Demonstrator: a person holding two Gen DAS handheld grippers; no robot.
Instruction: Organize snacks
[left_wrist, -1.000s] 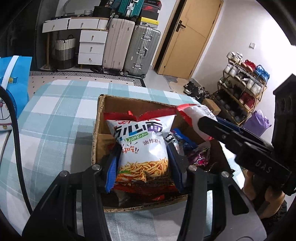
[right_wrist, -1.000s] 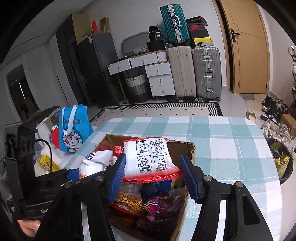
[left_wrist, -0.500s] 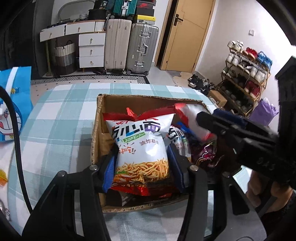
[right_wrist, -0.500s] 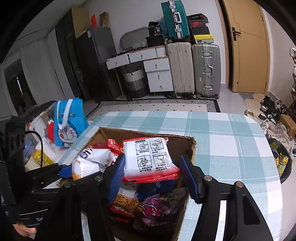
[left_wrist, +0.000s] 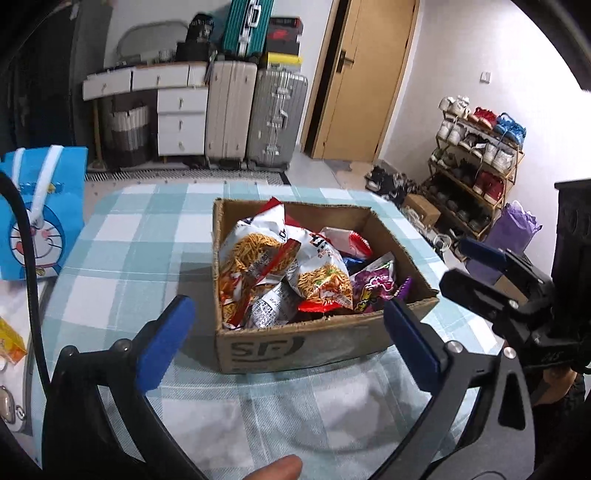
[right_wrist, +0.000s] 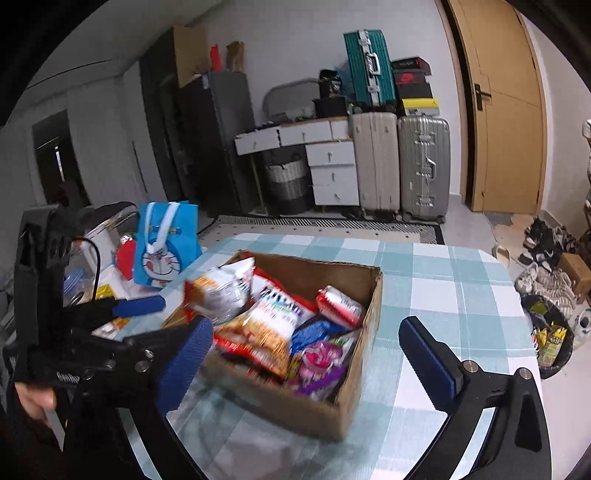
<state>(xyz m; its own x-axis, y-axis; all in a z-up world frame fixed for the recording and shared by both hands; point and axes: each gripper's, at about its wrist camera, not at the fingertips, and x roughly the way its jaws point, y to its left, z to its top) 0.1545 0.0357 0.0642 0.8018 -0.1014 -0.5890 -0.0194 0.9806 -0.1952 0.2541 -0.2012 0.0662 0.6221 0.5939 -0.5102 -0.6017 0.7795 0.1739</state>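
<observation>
A cardboard box (left_wrist: 295, 343) (right_wrist: 369, 295) stands on the checked table, filled with snack bags. Inside lie noodle snack bags (left_wrist: 258, 254) (right_wrist: 266, 325), a purple packet (left_wrist: 373, 288) (right_wrist: 317, 362) and a white and red packet (right_wrist: 340, 301). My left gripper (left_wrist: 288, 301) hangs before the box's near wall, its jaws opening wide with nothing held between them. My right gripper (right_wrist: 306, 323) is over the box's near corner, jaws also opening, nothing gripped. Each view shows the other gripper beside the box: the right one (left_wrist: 480, 266), the left one (right_wrist: 140, 304).
A blue cartoon gift bag (left_wrist: 40, 210) (right_wrist: 166, 247) stands to the left of the box among small items. A fingertip (left_wrist: 277, 469) shows at the bottom edge. Suitcases (left_wrist: 255, 114), drawers, a door and a shoe rack (left_wrist: 476, 162) stand beyond the table. A bin (right_wrist: 550, 339) sits on the floor at the right.
Both grippers let go of the snack bags they held; the bags now lie in the box. Both sets of jaws sprang wide and both grippers drew back from the box.
</observation>
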